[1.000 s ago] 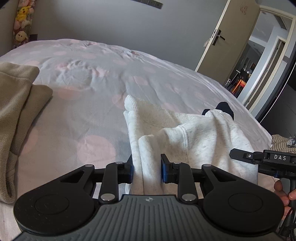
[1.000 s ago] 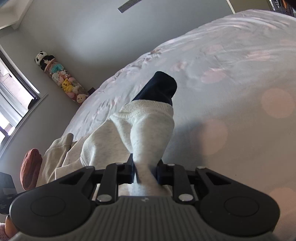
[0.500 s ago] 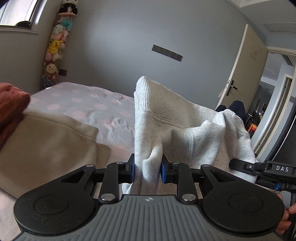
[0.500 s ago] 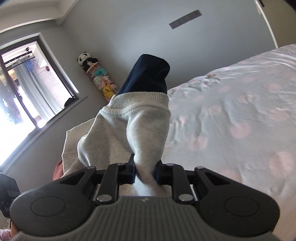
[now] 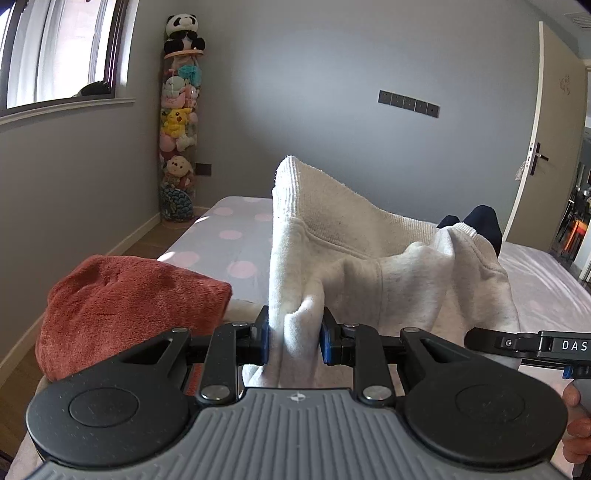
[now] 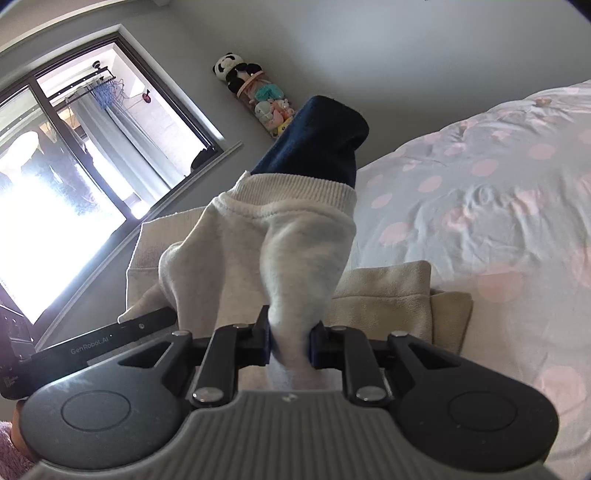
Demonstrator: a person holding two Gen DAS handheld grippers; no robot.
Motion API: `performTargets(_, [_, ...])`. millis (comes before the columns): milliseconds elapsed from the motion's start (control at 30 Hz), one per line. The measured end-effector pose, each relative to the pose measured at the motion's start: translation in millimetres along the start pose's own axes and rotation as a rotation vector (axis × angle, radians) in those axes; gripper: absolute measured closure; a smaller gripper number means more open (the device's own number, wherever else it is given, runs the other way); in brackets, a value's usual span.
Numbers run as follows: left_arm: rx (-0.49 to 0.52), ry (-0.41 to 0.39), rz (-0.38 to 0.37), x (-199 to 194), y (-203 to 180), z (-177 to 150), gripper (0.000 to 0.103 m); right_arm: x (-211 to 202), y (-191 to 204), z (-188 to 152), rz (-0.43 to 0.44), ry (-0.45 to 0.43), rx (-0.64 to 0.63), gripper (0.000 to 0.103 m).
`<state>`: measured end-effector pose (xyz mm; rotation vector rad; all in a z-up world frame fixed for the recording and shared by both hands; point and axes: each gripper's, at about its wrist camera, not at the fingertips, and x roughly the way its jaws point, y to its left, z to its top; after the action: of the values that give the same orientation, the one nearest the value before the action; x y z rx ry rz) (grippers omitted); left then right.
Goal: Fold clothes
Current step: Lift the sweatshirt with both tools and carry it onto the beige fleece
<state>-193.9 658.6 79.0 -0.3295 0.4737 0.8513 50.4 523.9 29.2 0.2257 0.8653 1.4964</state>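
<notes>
A light grey sweatshirt point(image 5: 369, 258) was held up above the spotted bed point(image 5: 229, 236) by both claws. The left gripper point(image 5: 294, 334) was squeezed tight on a bunch of its cloth, and the right gripper point(image 6: 290, 341) was squeezed on another bunch (near the dark blue cuff point(image 6: 317, 140)). A red fluffy cloth point(image 5: 122, 306) lay to the left. A beige garment point(image 6: 391, 299) lay on the bed under the sweatshirt.

A: What's along the wall?
B: A tall tube of stuffed toys point(image 5: 179, 122) stands in the corner with a panda point(image 5: 183, 33) on top, beside a window point(image 5: 55, 51).
A: And further along?
B: A row of switches point(image 5: 408, 103) on the grey wall, then an open door point(image 5: 554, 147).
</notes>
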Motion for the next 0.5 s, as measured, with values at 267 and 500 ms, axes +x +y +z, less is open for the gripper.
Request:
performTargets(267, [0.028, 0.104, 0.003, 82.0, 35.8, -7.1, 0.081, 83.4, -37.0, 8.2, -0.058, 0.093, 0.021, 0.083])
performTargets(500, [-0.001, 0.206, 0.001, 152.9, 65.0, -16.3, 0.081, 132.5, -80.6, 19.2, -0.095, 0.133, 0.063, 0.083])
